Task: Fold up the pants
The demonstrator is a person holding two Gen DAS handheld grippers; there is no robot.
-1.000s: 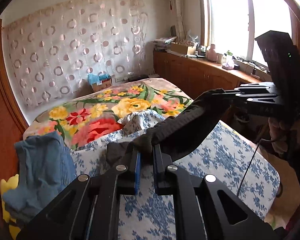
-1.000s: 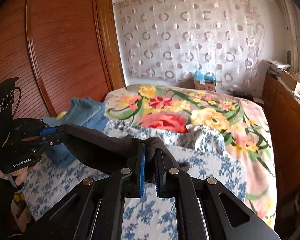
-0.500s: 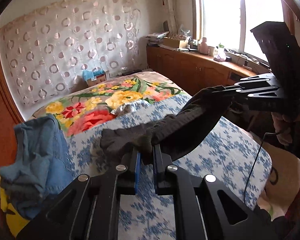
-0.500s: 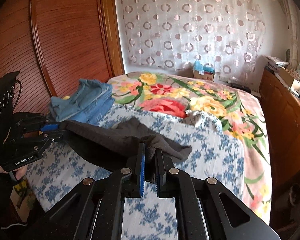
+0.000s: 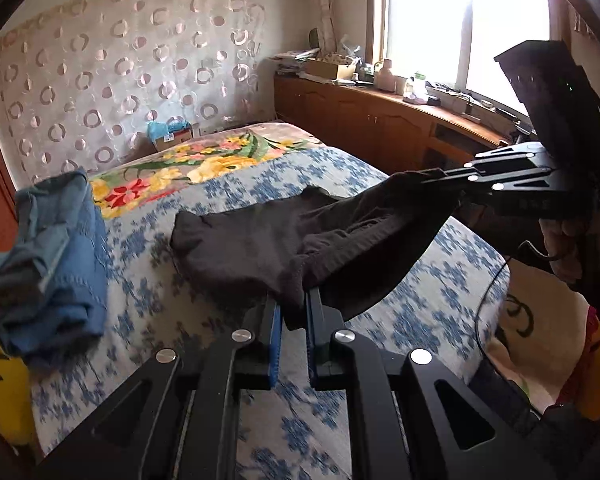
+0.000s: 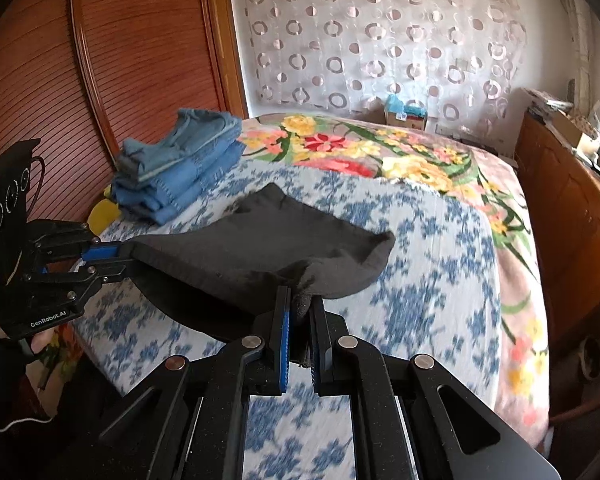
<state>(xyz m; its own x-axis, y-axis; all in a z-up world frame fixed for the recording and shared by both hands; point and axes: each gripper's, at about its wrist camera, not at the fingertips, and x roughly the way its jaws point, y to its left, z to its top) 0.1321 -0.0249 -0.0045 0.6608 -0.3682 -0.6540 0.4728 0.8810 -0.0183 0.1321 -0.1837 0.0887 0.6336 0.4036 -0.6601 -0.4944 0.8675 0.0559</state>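
Dark grey pants (image 5: 256, 240) hang stretched between both grippers above the blue-flowered bedspread (image 5: 440, 312); their far end lies on the bed. My left gripper (image 5: 293, 312) is shut on one near corner of the pants. My right gripper (image 6: 300, 312) is shut on the other near corner, with cloth bunched between its fingers. In the left wrist view the right gripper (image 5: 452, 178) shows at the right, holding the pants. In the right wrist view the pants (image 6: 268, 244) spread flat and the left gripper (image 6: 120, 258) shows at the left.
A stack of folded blue clothes (image 6: 180, 164) lies on the bed's left side by the wooden wardrobe (image 6: 100, 60). A floral blanket (image 6: 380, 152) covers the far bed. A wooden cabinet (image 5: 380, 120) with clutter runs under the window. A box (image 5: 170, 136) stands by the curtain.
Both grippers have pulled back and lowered with the pants. The pants' far end has come down flat on the bedspread, and more of the bed shows.
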